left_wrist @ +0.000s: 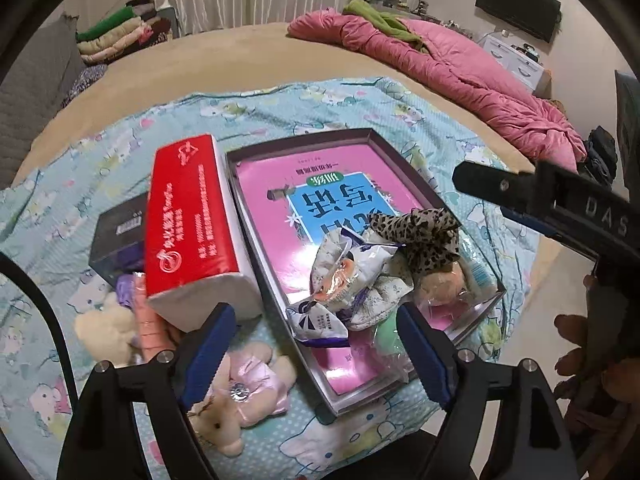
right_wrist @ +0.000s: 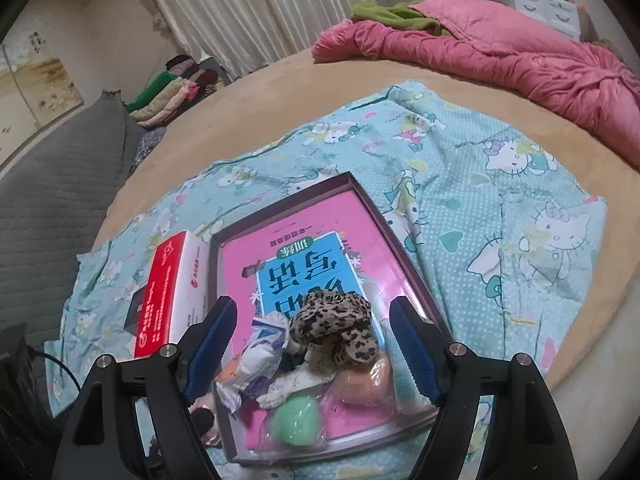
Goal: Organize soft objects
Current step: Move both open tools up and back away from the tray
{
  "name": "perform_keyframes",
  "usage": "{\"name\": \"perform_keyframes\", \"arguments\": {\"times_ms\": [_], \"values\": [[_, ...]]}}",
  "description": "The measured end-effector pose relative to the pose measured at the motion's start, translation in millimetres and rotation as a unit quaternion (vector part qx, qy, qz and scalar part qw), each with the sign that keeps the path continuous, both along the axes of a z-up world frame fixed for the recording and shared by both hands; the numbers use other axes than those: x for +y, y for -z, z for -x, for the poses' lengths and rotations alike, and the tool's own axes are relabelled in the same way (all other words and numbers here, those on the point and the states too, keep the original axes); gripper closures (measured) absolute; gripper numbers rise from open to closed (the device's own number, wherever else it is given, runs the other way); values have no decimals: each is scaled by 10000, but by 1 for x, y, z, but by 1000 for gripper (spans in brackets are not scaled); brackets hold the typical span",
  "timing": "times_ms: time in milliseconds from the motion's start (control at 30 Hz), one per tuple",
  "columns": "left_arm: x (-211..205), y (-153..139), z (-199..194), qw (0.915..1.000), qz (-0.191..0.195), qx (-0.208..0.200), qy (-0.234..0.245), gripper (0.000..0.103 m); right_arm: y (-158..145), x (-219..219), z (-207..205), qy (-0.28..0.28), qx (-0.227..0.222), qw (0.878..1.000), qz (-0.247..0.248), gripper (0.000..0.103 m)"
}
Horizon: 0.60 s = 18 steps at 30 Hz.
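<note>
A shallow box (left_wrist: 362, 135) (right_wrist: 400, 248) with a pink book in it lies on the Hello Kitty sheet. Its near end holds a leopard-print scrunchie (left_wrist: 424, 236) (right_wrist: 340, 328), a crumpled snack wrapper (left_wrist: 344, 276) (right_wrist: 260, 352), a green puff (right_wrist: 296, 420) and a peach puff (right_wrist: 360, 388). My left gripper (left_wrist: 312, 356) is open and empty above the box's near left edge. A pink-dressed plush bear (left_wrist: 240, 396) lies under its left finger. My right gripper (right_wrist: 312, 352) is open and empty over the pile in the box; it also shows in the left wrist view (left_wrist: 520, 196).
A red tissue pack (left_wrist: 192, 220) (right_wrist: 168, 292) leans left of the box on a dark box (left_wrist: 120, 236). A cream plush (left_wrist: 108, 328) lies beside it. A pink quilt (left_wrist: 440, 68) lies at the bed's far right. Folded clothes (left_wrist: 116, 36) are stacked far left.
</note>
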<state>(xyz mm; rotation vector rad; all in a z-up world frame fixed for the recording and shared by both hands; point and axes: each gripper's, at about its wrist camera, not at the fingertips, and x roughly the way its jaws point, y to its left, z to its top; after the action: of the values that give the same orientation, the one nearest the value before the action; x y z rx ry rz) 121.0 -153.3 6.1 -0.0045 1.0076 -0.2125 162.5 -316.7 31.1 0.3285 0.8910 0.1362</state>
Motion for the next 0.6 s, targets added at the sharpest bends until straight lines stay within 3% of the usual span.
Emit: {"name": "perform_keyframes", "arguments": {"times_ms": [600], "values": [[70, -35, 30, 9986, -68, -228, -469, 18, -37, 44, 33, -418, -496, 9979, -65, 23]]}}
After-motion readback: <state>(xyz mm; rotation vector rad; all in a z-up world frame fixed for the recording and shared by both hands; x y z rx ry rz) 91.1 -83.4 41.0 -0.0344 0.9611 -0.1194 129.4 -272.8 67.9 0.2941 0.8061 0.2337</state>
